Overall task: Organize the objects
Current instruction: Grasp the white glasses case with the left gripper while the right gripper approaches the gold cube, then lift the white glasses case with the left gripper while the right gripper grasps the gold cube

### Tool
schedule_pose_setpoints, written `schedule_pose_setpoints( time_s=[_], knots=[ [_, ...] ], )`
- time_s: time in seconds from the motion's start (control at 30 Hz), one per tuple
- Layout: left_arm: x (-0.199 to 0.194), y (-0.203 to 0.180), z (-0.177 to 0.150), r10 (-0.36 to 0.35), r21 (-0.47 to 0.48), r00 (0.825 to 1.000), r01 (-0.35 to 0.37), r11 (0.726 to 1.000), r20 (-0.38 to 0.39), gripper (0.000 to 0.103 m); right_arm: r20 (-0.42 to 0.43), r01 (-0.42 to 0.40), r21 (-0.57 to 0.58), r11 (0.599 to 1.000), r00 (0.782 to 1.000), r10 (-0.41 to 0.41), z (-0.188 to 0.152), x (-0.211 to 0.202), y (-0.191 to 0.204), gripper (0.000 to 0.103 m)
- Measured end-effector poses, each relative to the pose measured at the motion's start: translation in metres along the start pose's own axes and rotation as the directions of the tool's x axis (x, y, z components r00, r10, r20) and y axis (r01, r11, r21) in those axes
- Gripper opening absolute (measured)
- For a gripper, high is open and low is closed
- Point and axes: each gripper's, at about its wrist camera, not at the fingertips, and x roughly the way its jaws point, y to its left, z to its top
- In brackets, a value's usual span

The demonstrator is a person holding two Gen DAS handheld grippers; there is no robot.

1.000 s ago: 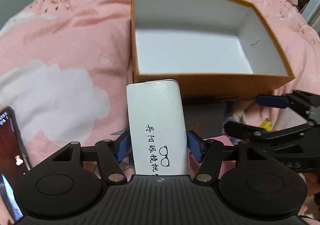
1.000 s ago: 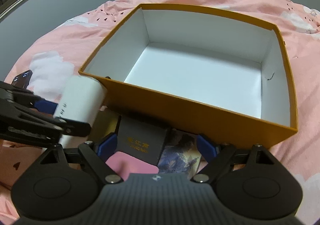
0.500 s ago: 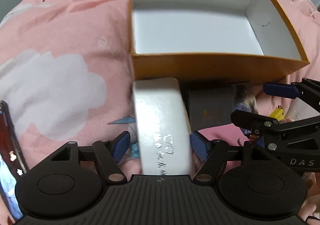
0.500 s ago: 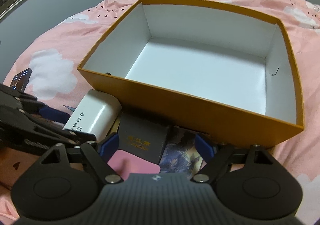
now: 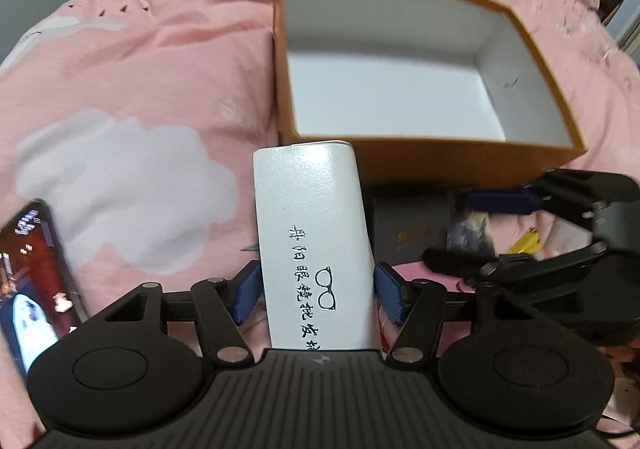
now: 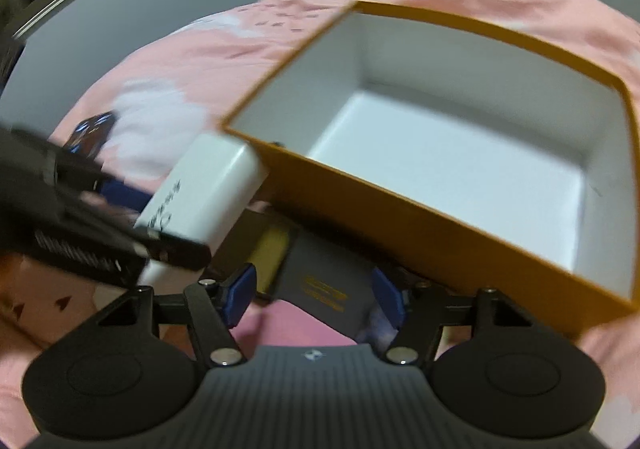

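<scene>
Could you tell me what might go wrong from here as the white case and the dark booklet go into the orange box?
1. The white case sits below the orange box rim, close to its near wall; carried forward low, it could hit that wall.
2. The left gripper has just been closing on the case, whose surface looks smooth; it might slip.
3. The right gripper, jaws closing around the dark booklet, works near the left; they could collide.

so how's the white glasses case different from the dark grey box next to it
The white glasses case is long and sits between the left gripper pads; the dark grey box is shorter, lying flat by the orange box. The case has dark print, the grey box gold. Both are outside the orange box.
</scene>
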Motion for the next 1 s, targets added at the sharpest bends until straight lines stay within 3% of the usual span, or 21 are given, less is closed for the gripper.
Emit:
schedule_pose_setpoints(
  time_s=[0.17,0.33,0.43,0.63,0.77,0.9,1.0],
  knots=[
    [-0.014,0.015,0.004,0.001,-0.001,1.0,-0.001,1.0,0.02,0.07,-0.035,-0.05,-0.207,0.977,0.998,0.044,0.012,0.02,0.025,0.062],
    [-0.02,0.031,0.002,0.0,-0.031,0.999,0.002,1.0,0.049,0.07,-0.096,-0.072,-0.39,0.918,0.995,0.037,0.017,0.042,0.054,0.06],
    [-0.024,0.041,0.003,0.014,-0.051,0.998,-0.01,0.999,0.069,0.07,-0.132,-0.061,-0.514,0.856,0.991,-0.008,0.014,0.058,0.071,0.059],
    [-0.022,0.053,0.002,-0.024,-0.072,0.996,0.03,0.997,0.085,0.07,-0.156,-0.03,-0.71,0.704,0.981,-0.116,0.004,0.081,0.087,0.062],
    [-0.018,0.06,0.002,-0.051,-0.091,0.995,0.059,0.994,0.087,0.07,-0.146,-0.008,-0.79,0.613,0.974,-0.175,-0.003,0.093,0.093,0.064],
    [-0.016,0.067,0.0,-0.069,-0.109,0.994,0.079,0.991,0.087,0.07,-0.103,0.028,-0.868,0.497,0.967,-0.235,-0.017,0.105,0.098,0.071],
    [-0.016,0.071,0.0,-0.086,-0.124,0.992,0.097,0.988,0.089,0.07,-0.073,0.061,-0.881,0.468,0.962,-0.264,-0.019,0.11,0.097,0.07]
  ],
)
